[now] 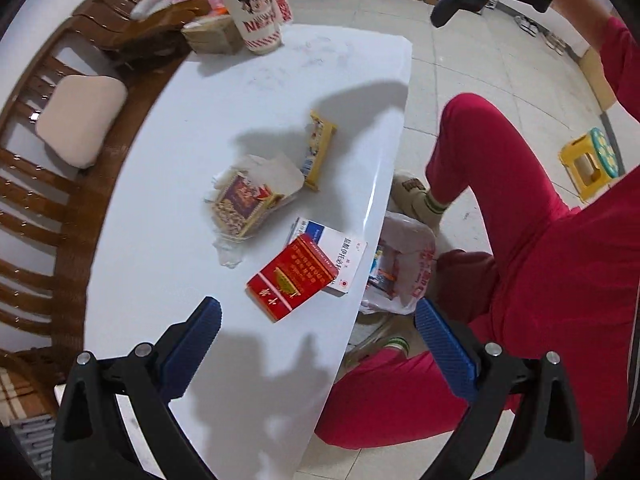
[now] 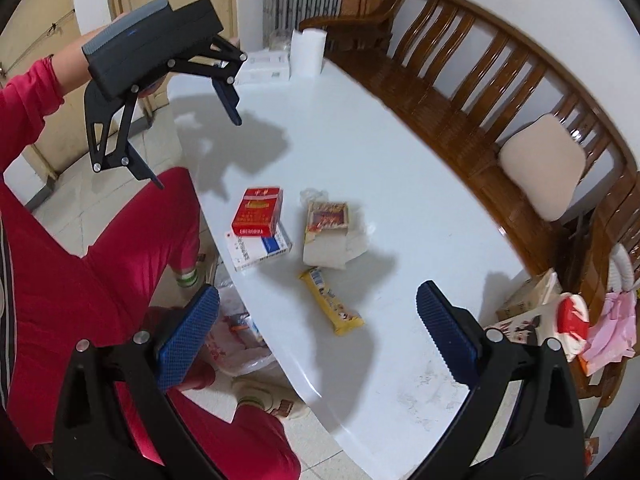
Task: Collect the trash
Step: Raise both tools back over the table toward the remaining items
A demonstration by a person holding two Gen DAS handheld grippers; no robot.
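Observation:
Trash lies on the white table: a red cigarette pack resting on a white and blue box, a crumpled snack packet with paper and a yellow wrapper. The same items show in the right wrist view: red pack, white box, snack packet, yellow wrapper. My left gripper is open and empty above the table's near end. My right gripper is open and empty, above the yellow wrapper. A white plastic bag with trash inside sits on the floor by the table edge.
A wooden bench with a beige cushion runs along the table's far side. A big white and red cup and a cardboard box stand at one end. A paper roll stands at the other. The person's red-trousered legs are beside the table.

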